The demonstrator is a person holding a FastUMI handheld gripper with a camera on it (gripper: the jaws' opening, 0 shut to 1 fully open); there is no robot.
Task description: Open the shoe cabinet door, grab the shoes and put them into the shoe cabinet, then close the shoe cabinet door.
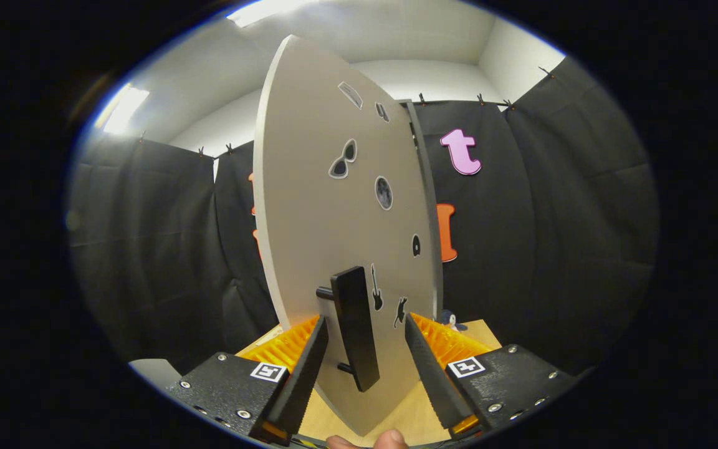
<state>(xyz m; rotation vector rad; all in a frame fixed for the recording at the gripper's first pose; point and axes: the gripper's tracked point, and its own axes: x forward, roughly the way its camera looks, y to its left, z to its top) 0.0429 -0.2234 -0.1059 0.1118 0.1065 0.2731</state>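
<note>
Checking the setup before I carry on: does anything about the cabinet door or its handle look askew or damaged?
Nothing stands out. The cabinet door is swung open, its black handle intact between the open gripper fingers, neither pressing it. The stickers lie flat.

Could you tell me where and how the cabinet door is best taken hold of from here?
Grip the black bar handle, which stands off the door on two posts, leaving room behind it. Come straight on, one finger each side: the gripper is open with the upright bar between its fingers, neither visibly pressing. Probably close across its narrow width.
</note>
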